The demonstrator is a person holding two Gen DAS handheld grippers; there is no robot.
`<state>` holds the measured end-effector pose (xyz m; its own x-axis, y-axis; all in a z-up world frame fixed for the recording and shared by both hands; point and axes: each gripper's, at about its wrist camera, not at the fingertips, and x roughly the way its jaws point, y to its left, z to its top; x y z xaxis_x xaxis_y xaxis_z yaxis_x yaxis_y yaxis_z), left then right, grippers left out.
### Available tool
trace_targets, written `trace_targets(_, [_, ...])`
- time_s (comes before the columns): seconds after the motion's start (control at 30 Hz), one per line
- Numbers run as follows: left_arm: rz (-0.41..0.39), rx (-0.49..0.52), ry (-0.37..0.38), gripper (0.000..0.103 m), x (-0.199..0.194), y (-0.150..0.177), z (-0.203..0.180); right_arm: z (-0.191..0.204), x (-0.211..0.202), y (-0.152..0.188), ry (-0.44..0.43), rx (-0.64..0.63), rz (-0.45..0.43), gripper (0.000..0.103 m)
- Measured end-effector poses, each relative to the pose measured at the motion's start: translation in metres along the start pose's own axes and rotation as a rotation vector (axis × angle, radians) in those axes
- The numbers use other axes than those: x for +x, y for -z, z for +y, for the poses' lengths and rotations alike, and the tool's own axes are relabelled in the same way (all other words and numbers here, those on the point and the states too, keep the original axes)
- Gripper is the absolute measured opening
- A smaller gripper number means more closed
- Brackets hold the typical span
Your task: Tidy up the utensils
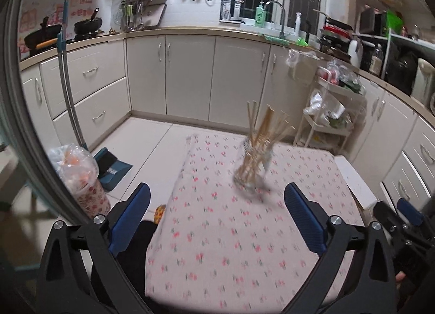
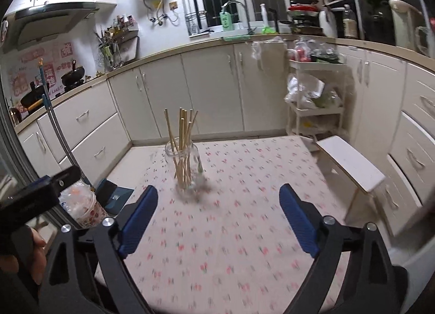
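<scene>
Kitchen, small table (image 2: 272, 178) under a floral cloth, white cabinets beyond. Clear glass jar (image 2: 185, 164) upright on the cloth toward the far side of the table, a bundle of wooden chopsticks (image 2: 182, 134) inside, tips fanned out above the rim. Same jar (image 1: 252, 167) and chopsticks (image 1: 265, 129) blurred in the left wrist view, leaning with the lens. Left gripper (image 1: 217, 213) spread wide over the near part of the table, nothing between the blue pads (image 1: 304, 218), well short of the jar. Right gripper (image 2: 218, 213) likewise spread wide and carrying nothing, jar ahead and slightly left of centre, apart from both fingers. White stool (image 2: 350, 164) just beside the table's right edge. White trolley (image 2: 315, 107) with bags against the cabinets behind. Bin (image 1: 81, 178) with plastic liner on the floor left of the table, blue dustpan (image 1: 111, 164) next to it.
</scene>
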<state>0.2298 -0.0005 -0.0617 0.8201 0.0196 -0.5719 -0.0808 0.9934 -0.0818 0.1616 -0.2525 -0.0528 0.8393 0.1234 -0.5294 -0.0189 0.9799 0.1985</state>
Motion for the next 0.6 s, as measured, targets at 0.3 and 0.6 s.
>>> trace_targets(0.3, [0.036, 0.029, -0.006, 0.095, -0.099, 0.037, -0.008, 0.005, -0.102, 0.034, -0.011, 0.051, 0.044, 0.095])
trace_targets(0.6, [0.075, 0.094, -0.053, 0.095, -0.168, 0.08, -0.007, 0.032, -0.155, 0.065, -0.021, 0.053, 0.085, 0.096])
